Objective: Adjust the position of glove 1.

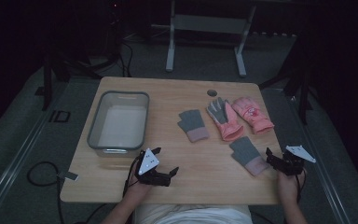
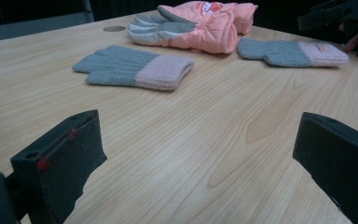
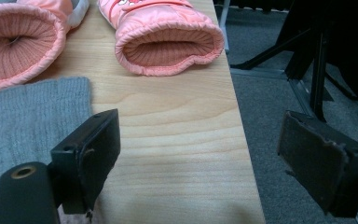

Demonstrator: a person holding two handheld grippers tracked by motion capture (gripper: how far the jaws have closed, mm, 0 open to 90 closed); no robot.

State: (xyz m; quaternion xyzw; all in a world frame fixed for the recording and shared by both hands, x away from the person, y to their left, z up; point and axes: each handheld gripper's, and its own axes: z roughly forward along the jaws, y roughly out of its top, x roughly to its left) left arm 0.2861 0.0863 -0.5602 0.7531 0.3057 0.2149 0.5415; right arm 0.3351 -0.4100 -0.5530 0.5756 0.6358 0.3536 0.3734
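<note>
Two grey knit gloves with pink cuffs lie on the wooden table (image 1: 121, 179), one in the middle (image 1: 193, 125) and one near the front right (image 1: 249, 156). Behind them lie two pink padded gloves (image 1: 223, 119) (image 1: 252, 114) side by side. My left gripper (image 1: 165, 162) rests near the front edge, open, with bare wood between its jaws (image 2: 200, 158); the middle knit glove (image 2: 135, 67) lies ahead of it. At the right edge my right gripper (image 1: 278, 157) stands open (image 3: 200, 154), just right of the near knit glove (image 3: 32, 121), facing the cuffs of the pink gloves (image 3: 168, 42).
A grey plastic bin (image 1: 94, 123) stands at the table's left. A round cable hole (image 1: 212, 92) is at the back. The table's right edge (image 3: 240, 140) drops to grey floor, with dark stand legs (image 3: 317, 70) beyond. A white table frame (image 1: 205, 28) stands behind.
</note>
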